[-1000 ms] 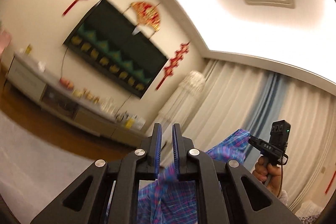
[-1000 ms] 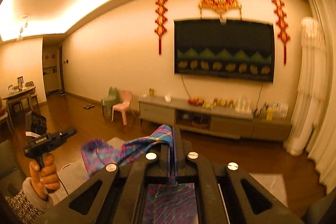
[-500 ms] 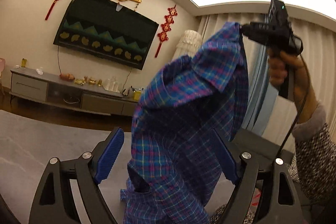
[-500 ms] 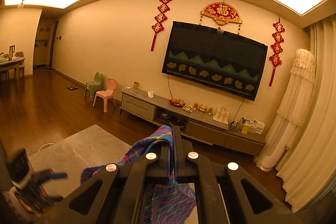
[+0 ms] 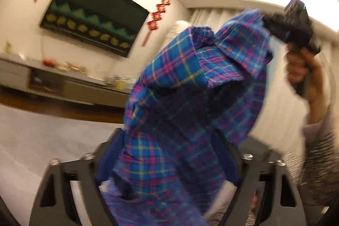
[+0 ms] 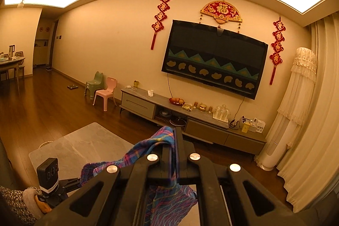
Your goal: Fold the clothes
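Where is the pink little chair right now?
In the right wrist view, the pink chair stands on the wood floor at left, beside the green chair, just left of the TV cabinet.

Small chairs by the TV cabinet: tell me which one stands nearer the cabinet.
The pink chair. It stands beside the grey TV cabinet, while the green chair sits behind it, further left along the wall.

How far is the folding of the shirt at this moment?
Done: no fold shows yet; the shirt hangs in the air, bunched. In hand: the right gripper is shut on one edge, and the left gripper is closing with cloth between its pads. Left: spread it flat and make every fold.
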